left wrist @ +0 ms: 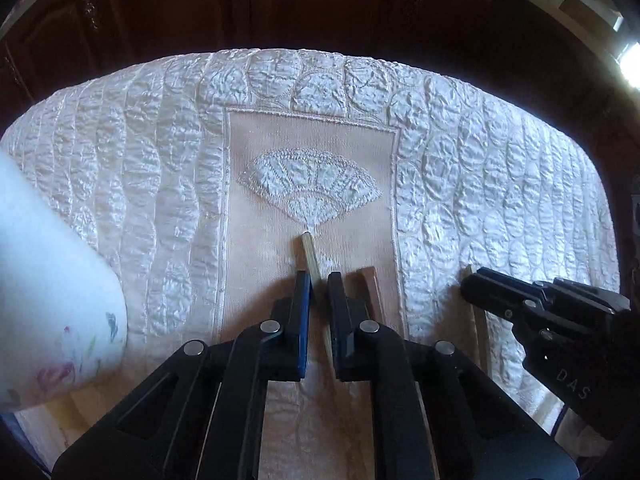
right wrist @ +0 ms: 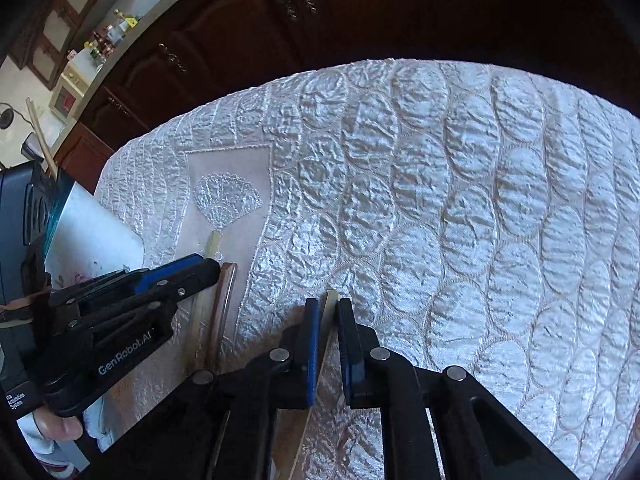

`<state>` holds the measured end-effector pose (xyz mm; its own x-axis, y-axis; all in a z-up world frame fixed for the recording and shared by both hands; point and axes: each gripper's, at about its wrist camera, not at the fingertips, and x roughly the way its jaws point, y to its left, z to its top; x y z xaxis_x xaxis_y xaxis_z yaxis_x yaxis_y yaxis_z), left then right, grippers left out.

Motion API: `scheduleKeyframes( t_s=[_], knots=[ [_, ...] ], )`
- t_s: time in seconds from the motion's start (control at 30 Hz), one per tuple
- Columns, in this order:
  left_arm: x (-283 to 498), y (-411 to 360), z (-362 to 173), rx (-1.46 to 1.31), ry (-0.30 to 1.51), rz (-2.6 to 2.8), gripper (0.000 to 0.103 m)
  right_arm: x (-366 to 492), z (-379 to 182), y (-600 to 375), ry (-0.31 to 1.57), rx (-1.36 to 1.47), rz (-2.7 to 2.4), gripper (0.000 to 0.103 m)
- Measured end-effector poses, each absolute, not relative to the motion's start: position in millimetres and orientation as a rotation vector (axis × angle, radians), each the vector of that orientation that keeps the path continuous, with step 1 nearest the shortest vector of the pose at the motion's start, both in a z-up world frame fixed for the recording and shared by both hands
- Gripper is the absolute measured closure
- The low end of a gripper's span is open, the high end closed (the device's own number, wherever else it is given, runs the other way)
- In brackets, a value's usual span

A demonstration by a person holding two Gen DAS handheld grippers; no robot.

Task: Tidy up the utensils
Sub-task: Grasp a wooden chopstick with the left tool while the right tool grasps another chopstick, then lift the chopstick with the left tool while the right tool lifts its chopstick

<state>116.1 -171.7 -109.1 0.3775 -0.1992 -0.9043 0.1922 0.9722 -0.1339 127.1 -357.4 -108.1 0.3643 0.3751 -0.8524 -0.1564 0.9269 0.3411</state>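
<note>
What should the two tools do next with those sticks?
Probably close the left tool on the pale chopstick lying between its fingers, since a gap shows there. The right tool already pinches its chopstick, so both could then lift toward the white holder.

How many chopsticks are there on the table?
3 on the table, maybe more hidden. One pale chopstick lies between the left gripper's jaws, a brown chopstick beside it, and another pale one between the right gripper's jaws.
</note>
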Motion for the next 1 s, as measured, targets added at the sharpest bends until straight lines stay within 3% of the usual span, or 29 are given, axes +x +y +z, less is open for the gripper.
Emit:
scheduleKeyframes(
  t_s=[0.5, 1.0],
  knots=[
    [58, -119, -26, -0.077, 1.009, -0.328, 0.099, 86, -35, -372, 1.007, 0.294, 0.39, 0.097],
    [16, -109, 12, -0.08, 0.922, -0.347, 0.099, 45, 9, -352, 0.927, 0.2, 0.381, 0.097]
  ],
)
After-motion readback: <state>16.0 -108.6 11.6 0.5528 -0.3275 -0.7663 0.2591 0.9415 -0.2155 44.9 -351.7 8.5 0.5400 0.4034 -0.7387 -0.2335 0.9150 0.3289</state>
